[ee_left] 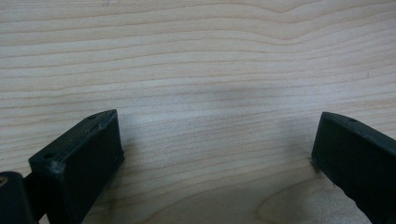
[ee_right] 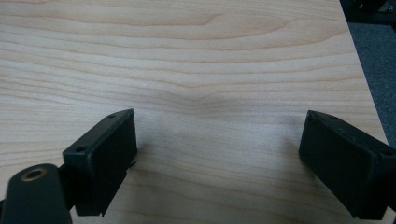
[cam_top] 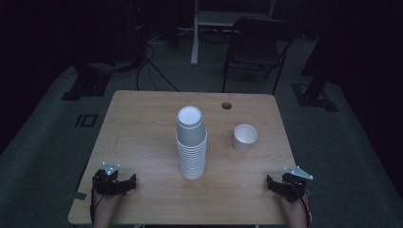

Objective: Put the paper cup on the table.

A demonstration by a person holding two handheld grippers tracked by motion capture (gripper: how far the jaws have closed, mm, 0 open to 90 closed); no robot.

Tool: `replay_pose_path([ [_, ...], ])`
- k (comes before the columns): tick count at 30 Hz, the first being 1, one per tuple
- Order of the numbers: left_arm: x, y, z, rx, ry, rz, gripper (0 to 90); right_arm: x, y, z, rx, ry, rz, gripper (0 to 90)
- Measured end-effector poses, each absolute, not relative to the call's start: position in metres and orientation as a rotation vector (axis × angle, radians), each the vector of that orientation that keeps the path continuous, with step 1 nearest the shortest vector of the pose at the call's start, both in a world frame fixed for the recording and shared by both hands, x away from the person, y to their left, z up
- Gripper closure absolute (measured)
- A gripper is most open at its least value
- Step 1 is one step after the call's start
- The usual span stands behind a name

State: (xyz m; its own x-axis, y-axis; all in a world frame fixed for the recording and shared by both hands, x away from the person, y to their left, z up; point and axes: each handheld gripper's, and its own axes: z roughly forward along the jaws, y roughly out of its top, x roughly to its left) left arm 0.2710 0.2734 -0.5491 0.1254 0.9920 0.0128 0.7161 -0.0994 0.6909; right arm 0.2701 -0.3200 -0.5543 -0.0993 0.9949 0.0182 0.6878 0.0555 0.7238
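My left gripper (cam_top: 114,183) at 7 o'clock, released, jaws spread on bare tabletop (cam_top: 142,137) | my right gripper (cam_top: 284,184) at 5 o'clock, released, jaws wide apart | cup stack (cam_top: 191,142) upright at centre, well apart from both | single cup (cam_top: 245,137) at 2 o'clock, near the stack, not touching

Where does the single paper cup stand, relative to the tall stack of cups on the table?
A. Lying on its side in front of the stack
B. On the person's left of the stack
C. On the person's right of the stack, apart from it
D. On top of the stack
C: in the high view the single cup stands upright to the right of the stack, with bare table between them.
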Motion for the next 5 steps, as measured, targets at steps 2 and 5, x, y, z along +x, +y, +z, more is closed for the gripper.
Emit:
replay_pose_path([
  [2, 0.2712, 0.2732, -0.5491, 1.874, 1.646, 0.673, 2.1, 0.2701, -0.3200, -0.5544, 1.680, 1.841, 0.806, 10.6],
  [5, 0.2714, 0.2733, -0.5491, 1.875, 1.645, 0.673, 2.1, 0.2702, -0.3200, -0.5543, 1.680, 1.841, 0.807, 10.6],
])
